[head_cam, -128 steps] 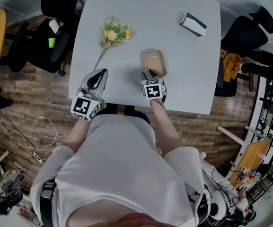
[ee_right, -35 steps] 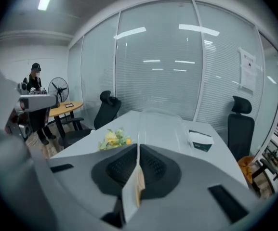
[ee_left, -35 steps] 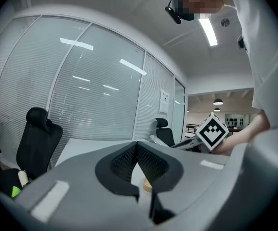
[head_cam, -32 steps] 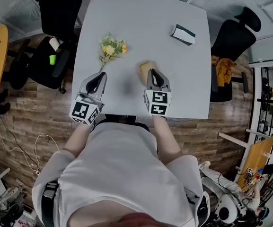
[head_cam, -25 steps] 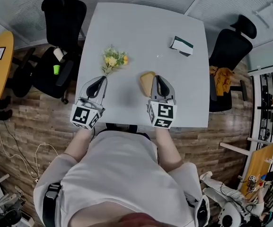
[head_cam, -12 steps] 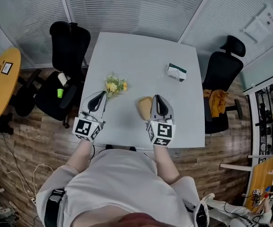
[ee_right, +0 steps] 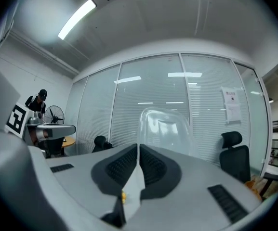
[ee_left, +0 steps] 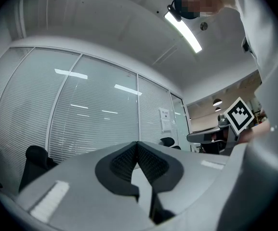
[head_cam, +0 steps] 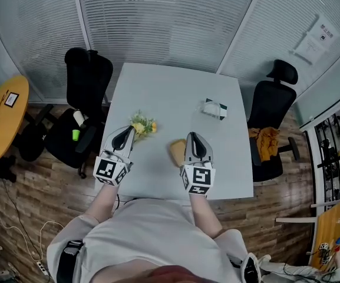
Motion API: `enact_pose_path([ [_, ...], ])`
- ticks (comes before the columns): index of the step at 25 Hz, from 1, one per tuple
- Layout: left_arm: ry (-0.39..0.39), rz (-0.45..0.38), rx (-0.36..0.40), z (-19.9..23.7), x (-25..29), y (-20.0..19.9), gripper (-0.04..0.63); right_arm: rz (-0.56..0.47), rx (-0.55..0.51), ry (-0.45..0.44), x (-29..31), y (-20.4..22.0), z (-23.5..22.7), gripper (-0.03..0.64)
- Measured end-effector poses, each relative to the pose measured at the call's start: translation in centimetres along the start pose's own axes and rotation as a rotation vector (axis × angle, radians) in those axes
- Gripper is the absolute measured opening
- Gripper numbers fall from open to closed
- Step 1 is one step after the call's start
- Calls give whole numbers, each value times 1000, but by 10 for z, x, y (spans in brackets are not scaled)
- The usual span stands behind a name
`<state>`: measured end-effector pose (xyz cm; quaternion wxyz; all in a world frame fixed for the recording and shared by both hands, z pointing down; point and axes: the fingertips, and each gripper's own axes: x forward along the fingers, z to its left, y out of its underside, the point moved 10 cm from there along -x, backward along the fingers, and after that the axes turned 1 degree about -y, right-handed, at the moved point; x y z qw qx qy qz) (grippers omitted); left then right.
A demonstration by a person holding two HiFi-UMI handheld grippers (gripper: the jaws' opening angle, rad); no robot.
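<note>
Over the near half of the pale surface [head_cam: 170,81], the head view shows the right tongs [head_cam: 192,138] holding the tan container [head_cam: 176,151]. Seconds ago it lay flat there; now it appears raised and tipped, and the whole scene has shrunk because the camera has risen. The left tongs [head_cam: 126,133] hover beside the flowers [head_cam: 142,125], with a small box [head_cam: 215,108] farther off. The left gripper view shows its jaws together with nothing between them, now swung up toward the ceiling light [ee_left: 182,25]. The right gripper view shows its jaws clamped on the container's thin edge, the clear lid [ee_right: 165,126] standing beyond them. The container's weight therefore seems to rest on that grip alone.
</note>
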<state>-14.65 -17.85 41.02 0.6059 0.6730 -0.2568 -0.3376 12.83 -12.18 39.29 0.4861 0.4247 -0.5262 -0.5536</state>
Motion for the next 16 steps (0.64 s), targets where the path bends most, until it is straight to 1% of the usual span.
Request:
enact_pose_path([
  [9,3,-9,1,-1,6,-4,11,-16,43,-26,0,-7,1,21],
  [16,5,-9,0,0,7,-4,11,-20,43,-33,3,-7,3,21],
])
